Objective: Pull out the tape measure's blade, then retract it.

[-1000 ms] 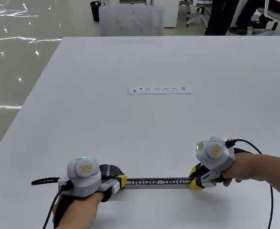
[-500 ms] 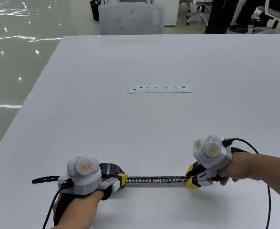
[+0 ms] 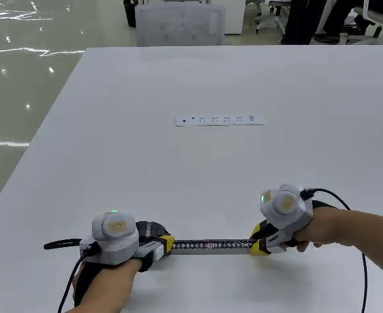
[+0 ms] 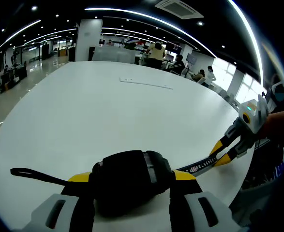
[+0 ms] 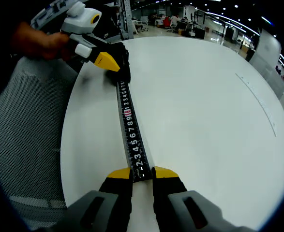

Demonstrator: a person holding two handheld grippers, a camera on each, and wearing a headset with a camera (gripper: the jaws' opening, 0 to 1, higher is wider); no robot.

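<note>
The black tape measure case [image 3: 151,233] rests on the white table near its front edge, and my left gripper [image 3: 162,246] is shut on it. In the left gripper view the case [image 4: 129,179] sits between the yellow fingertips [image 4: 183,175]. The blade [image 3: 211,245] runs right along the table to my right gripper [image 3: 256,246], which is shut on its end. In the right gripper view the numbered blade [image 5: 129,121] stretches from my right gripper [image 5: 142,173] away to the case [image 5: 122,65] and the left gripper [image 5: 105,60].
A white power strip [image 3: 219,120] lies mid-table. A grey chair [image 3: 180,26] stands at the table's [image 3: 243,169] far edge. The case's black strap [image 3: 61,246] trails left. A cable [image 3: 348,215] loops off the right gripper. People sit far behind.
My right gripper has moved left toward the case with the blade end in it, so the exposed blade is shorter. The left gripper and case have stayed put.
</note>
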